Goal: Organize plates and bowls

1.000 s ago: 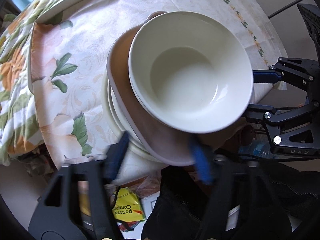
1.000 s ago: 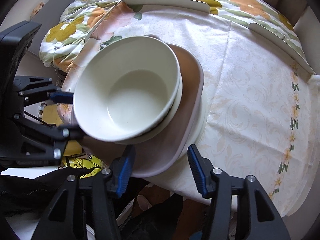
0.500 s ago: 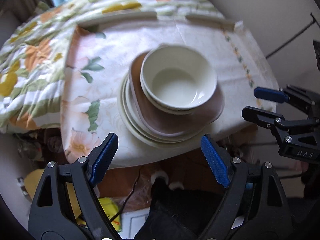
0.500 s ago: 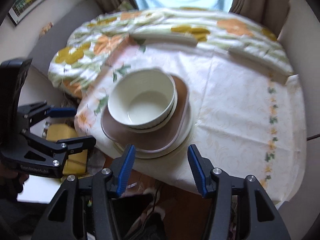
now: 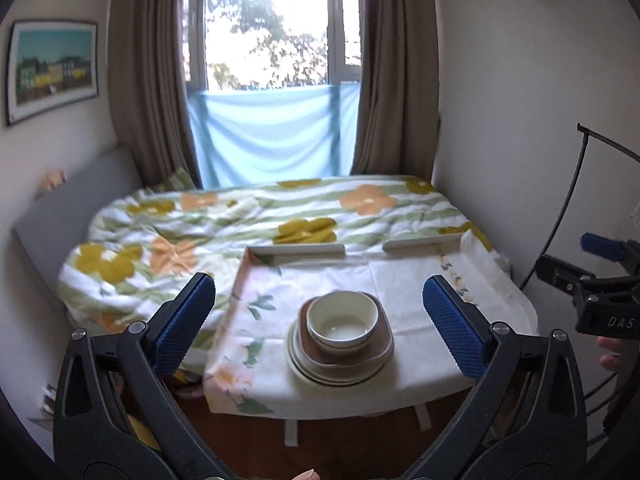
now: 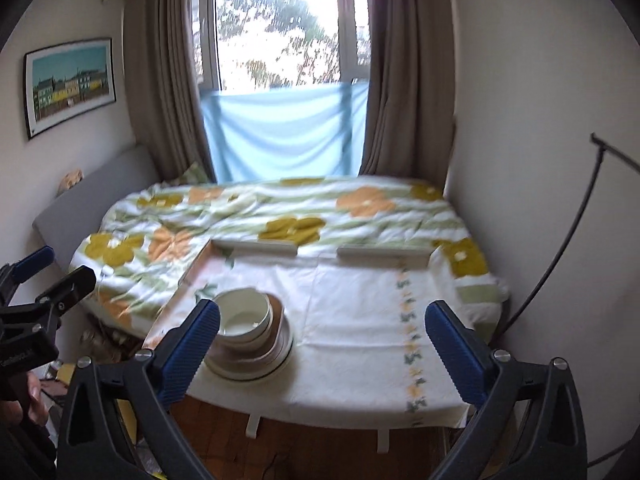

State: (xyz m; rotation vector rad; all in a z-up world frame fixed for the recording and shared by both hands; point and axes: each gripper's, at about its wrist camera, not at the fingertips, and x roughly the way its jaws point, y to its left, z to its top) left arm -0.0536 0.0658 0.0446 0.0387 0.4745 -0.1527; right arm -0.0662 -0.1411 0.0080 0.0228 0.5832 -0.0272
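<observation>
Pulling back from the desk (image 5: 420, 280): both tongs (image 5: 320, 316) (image 6: 322, 340) now gaping, empty, well clear (bowl (image 5: 343, 320) nested atop plates (image 5: 316, 372)); stacking apparently finishing.

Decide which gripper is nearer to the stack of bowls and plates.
Neither is clearly nearer. The left gripper faces the stack of bowls and plates head-on; the right gripper sits off to its right. Both are pulled back, open, not touching.
</observation>
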